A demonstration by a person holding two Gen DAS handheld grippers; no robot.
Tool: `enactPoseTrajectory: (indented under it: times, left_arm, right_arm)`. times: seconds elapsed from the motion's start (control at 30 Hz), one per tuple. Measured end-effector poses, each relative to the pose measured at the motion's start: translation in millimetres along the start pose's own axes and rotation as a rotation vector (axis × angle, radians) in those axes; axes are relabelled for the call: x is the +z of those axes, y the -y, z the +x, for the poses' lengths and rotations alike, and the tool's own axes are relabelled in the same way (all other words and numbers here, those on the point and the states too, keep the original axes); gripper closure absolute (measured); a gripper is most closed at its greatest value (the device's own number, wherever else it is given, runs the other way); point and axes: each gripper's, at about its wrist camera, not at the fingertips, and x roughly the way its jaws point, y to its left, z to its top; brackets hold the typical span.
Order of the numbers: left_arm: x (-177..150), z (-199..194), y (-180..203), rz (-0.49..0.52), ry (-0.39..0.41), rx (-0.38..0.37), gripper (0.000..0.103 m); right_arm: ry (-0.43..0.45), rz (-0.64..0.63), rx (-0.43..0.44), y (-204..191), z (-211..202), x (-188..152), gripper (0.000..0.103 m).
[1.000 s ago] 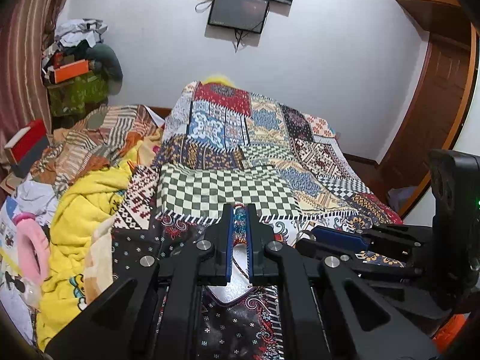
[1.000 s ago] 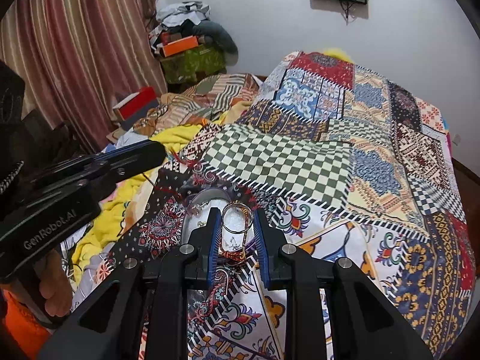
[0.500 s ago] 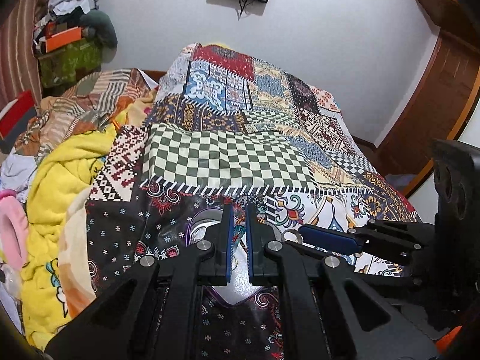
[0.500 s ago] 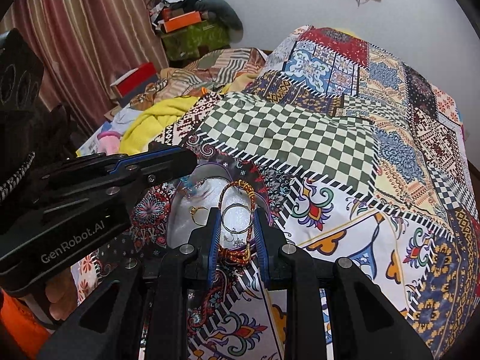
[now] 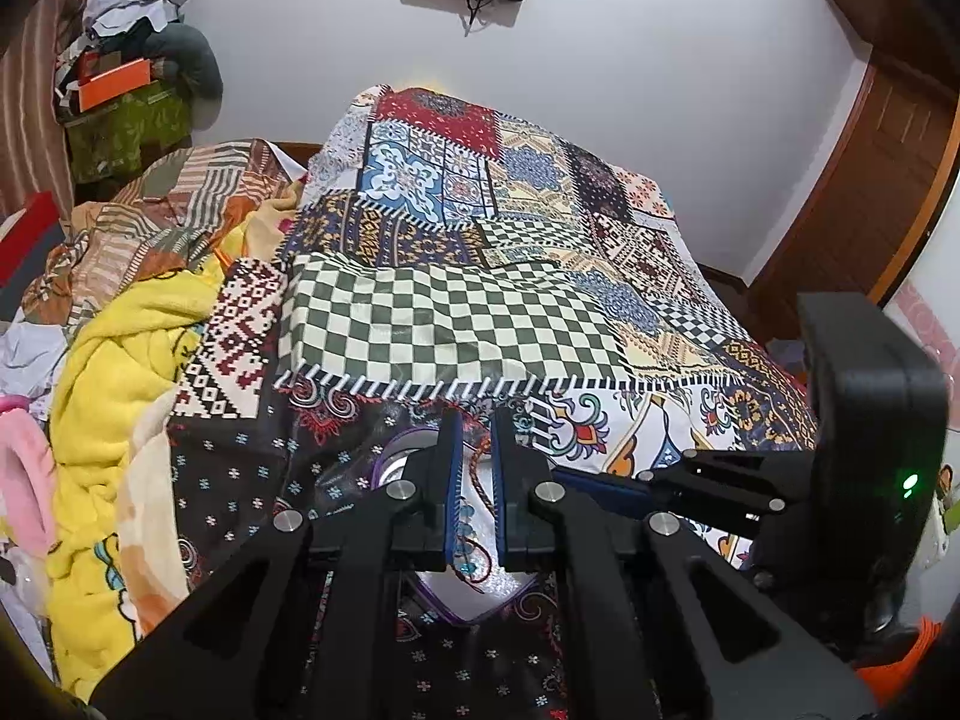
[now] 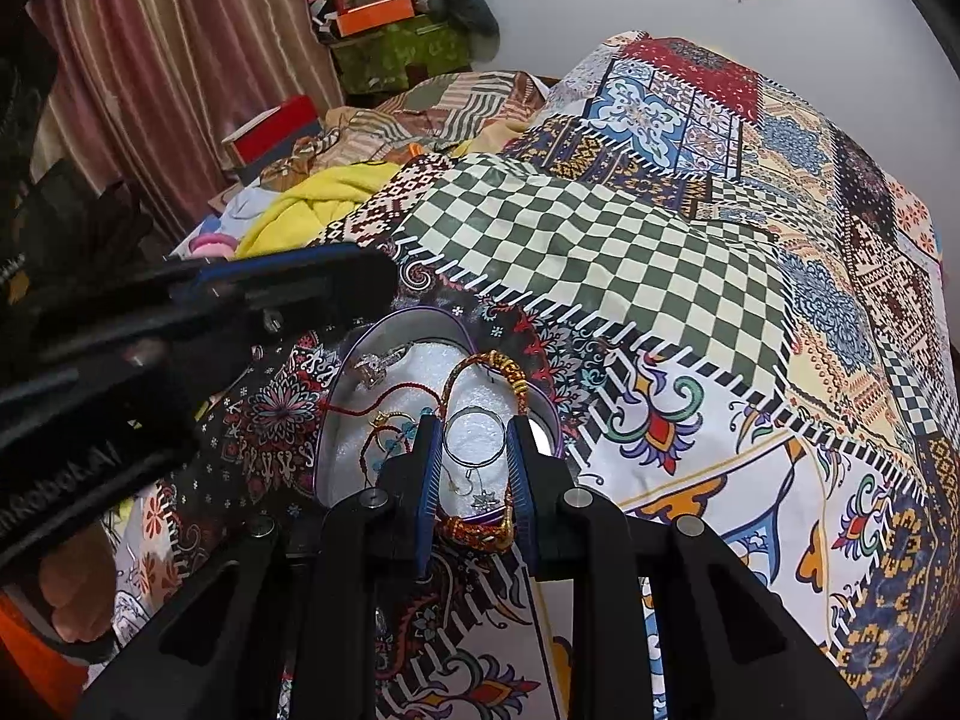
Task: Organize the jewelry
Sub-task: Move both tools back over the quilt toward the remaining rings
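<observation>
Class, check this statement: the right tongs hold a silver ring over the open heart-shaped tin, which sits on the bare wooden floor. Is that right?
Not quite. The right tongs do hold the silver ring over the open heart-shaped tin, but the tin sits on the patchwork bedspread on the bed, not on a bare wooden floor. The right wrist view shows this.

The left tool (image 5: 475,447) points toward 12 o'clock in its own view, its blue-lined fingers (image 5: 454,468) nearly parallel with only a narrow gap between them; whether they pinch anything cannot be told. The right tool (image 6: 474,450) also points to 12 o'clock, fingers (image 6: 427,480) set a little wider apart. In the left view the right tool reaches in from 3 o'clock; in the right view the left tool crosses from 9 o'clock, with a hand (image 6: 72,594) gripping it at 8 o'clock.
</observation>
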Motion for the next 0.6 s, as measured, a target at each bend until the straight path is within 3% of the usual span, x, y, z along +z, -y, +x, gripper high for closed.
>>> enactPoseTrajectory:
  times: [0.43,0.6]
  left_arm:
    - [-3.6,-11.6,-14.2,-0.019,0.006,0.069,0.093]
    - [-3.1,-22.5,-11.4,-0.020,0.026,0.080,0.082]
  right_arm:
    - [-0.019,-0.026,0.000,-7.0,-2.1,-0.4,0.082]
    - [0.019,-0.017,-0.025,-5.2,-23.2,-1.0,0.073]
